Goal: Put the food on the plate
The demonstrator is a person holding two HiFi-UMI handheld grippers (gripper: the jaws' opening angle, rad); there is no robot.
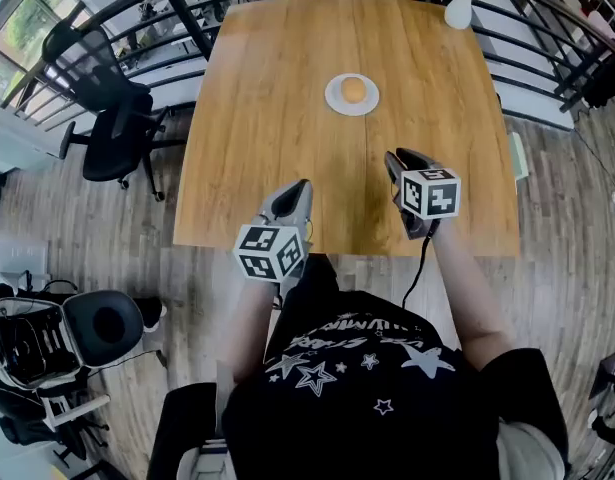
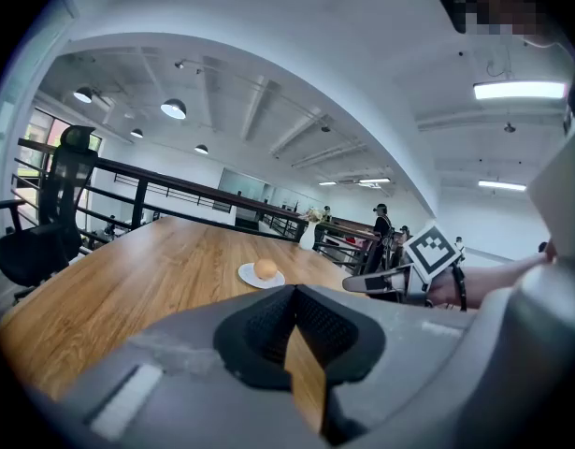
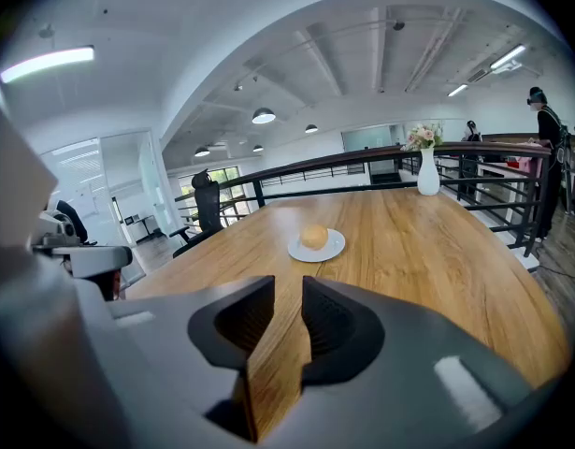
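Note:
A round orange-brown bun [image 1: 354, 89] sits on a small white plate [image 1: 332, 103] in the middle of the wooden table [image 1: 267, 148]. Both grippers hover over the table's near edge, well short of the plate. My left gripper [image 1: 299, 190] is empty, and its jaws meet at the tips [image 2: 293, 293]. My right gripper [image 1: 397, 158] has a narrow gap between its jaws [image 3: 288, 288], with nothing in it. The bun [image 3: 314, 237] and plate [image 3: 334, 248] lie straight ahead in the right gripper view. In the left gripper view the bun [image 2: 265, 268] is ahead, with the right gripper [image 2: 380, 283] at the right.
A white vase [image 1: 458, 8] with flowers stands at the table's far right corner. A black railing [image 1: 137, 8] runs round the far sides. Black office chairs [image 1: 112, 118] stand to the left of the table. People stand far off beyond the railing.

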